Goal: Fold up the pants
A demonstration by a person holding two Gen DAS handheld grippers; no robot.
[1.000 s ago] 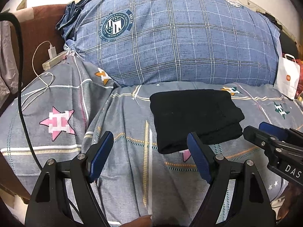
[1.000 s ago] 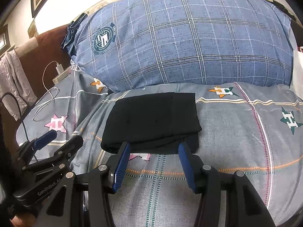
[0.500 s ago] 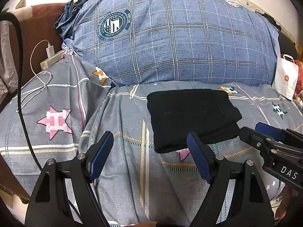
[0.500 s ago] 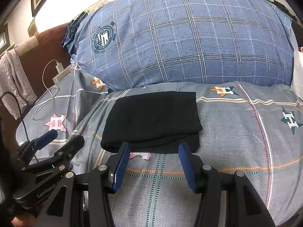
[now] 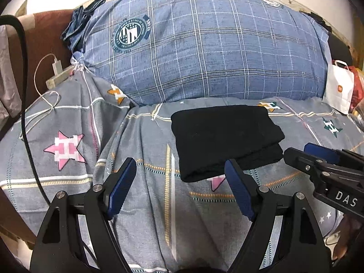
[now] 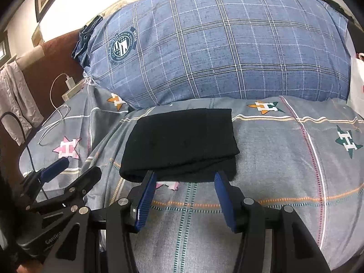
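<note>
Bed with grey star-patterned cover (image 5: pixel 141 204) bears black folded pants (image 5: pixel 223 141) near centre, a large blue plaid pillow (image 5: pixel 204 45) behind them, a white charger cable (image 5: pixel 45 95) at left, a white paper bag (image 5: pixel 339 88) at right.

We've got black pants (image 6: pixel 179 141) in a soft, matt knit that soaks up light, sitting on a grey woven cotton-looking bedspread (image 6: pixel 284 159) with printed stars. The big blue plaid pillow (image 6: pixel 227 45) looks like slightly coarse, washed-out cloth. Left gripper (image 5: pixel 179 186) and right gripper (image 6: pixel 185 191) are matt black hard plastic with shiny metal screws and ribbed blue rubbery pads. The white bag (image 5: pixel 339 88) looks like smooth paper.
</note>
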